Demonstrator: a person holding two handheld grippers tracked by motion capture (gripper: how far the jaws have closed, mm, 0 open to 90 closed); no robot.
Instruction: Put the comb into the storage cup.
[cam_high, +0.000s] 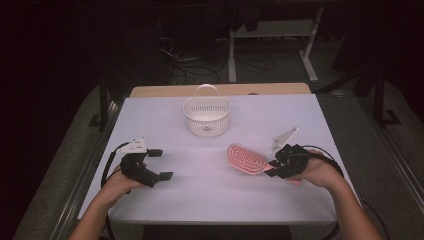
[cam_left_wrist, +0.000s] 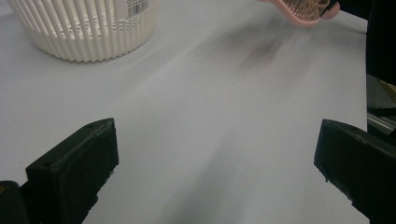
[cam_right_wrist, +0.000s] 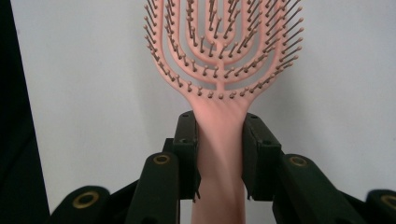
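While clamped at handle by right gripper (cam_right_wrist: 219, 154): pink hairbrush (cam_high: 247, 158), light, stiff | left gripper (cam_high: 159, 164) jaws wide, empty | white basket (cam_high: 206, 116) far.

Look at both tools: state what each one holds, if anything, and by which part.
The right tool grips the pink hairbrush by its handle, just below the bristled head. The left tool stands open and holds nothing.
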